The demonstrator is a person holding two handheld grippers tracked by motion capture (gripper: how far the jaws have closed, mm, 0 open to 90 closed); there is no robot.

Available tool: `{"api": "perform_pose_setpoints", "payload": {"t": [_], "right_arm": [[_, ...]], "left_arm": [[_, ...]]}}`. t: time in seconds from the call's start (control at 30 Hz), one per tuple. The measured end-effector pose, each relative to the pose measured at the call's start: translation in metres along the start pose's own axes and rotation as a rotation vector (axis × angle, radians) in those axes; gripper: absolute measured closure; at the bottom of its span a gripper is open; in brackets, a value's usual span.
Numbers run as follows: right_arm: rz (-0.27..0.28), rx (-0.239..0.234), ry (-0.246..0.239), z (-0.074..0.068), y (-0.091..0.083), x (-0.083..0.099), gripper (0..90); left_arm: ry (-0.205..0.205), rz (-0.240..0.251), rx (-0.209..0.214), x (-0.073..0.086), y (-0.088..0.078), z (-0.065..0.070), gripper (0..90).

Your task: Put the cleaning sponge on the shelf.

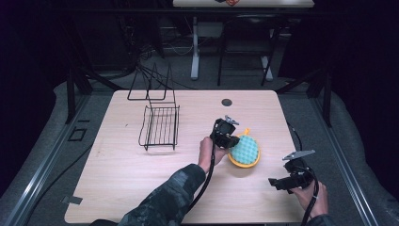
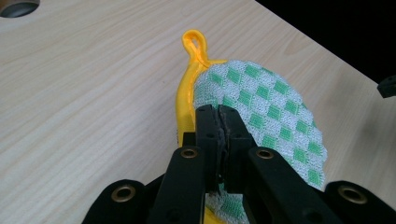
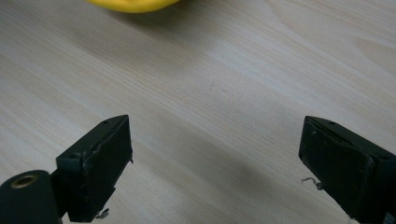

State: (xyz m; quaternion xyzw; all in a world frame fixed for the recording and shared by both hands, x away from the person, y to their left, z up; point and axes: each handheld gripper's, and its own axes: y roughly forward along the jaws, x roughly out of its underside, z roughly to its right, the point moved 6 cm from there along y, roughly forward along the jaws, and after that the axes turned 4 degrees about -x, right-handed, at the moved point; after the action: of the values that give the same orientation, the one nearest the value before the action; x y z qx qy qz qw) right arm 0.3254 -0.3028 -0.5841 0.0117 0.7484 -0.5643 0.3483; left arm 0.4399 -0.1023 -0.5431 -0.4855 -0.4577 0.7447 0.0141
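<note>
Big pale table (image 1: 141, 197), plenty of bare wood on the near side. Wire rack (image 1: 160, 126) stands well off to the left, a clear lane between. Centre-right lies the scrubbing pad (image 1: 244, 150), green-checked on yellow, long axis running away toward its hanging loop (image 2: 195, 43). Left claw (image 2: 218, 122) is clamped on the pad's near left edge. Right claw (image 3: 215, 168) gapes wide over bare table, the pad's yellow rim just ahead of it.

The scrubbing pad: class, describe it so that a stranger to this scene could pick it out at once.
Start at the wooden table and look right of the black wire rack. The scrubbing pad lies there, pinched by the left gripper. Its green-and-white chequered mesh, yellow backing and yellow loop set it apart.
</note>
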Motion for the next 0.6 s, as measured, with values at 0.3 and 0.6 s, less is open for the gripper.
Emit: {"api": "perform_pose_setpoints", "payload": {"t": [0.3,0.6], "right_arm": [[-0.001,0.002,-0.002,0.000,0.000,0.000,9.1],[-0.010,0.004,-0.003,0.000,0.000,0.001,9.1]], "left_arm": [[-0.004,0.034,-0.019,-0.001,-0.024,-0.012,88.0],[-0.032,0.077,-0.043,0.000,-0.049,-0.029,88.0]]}}
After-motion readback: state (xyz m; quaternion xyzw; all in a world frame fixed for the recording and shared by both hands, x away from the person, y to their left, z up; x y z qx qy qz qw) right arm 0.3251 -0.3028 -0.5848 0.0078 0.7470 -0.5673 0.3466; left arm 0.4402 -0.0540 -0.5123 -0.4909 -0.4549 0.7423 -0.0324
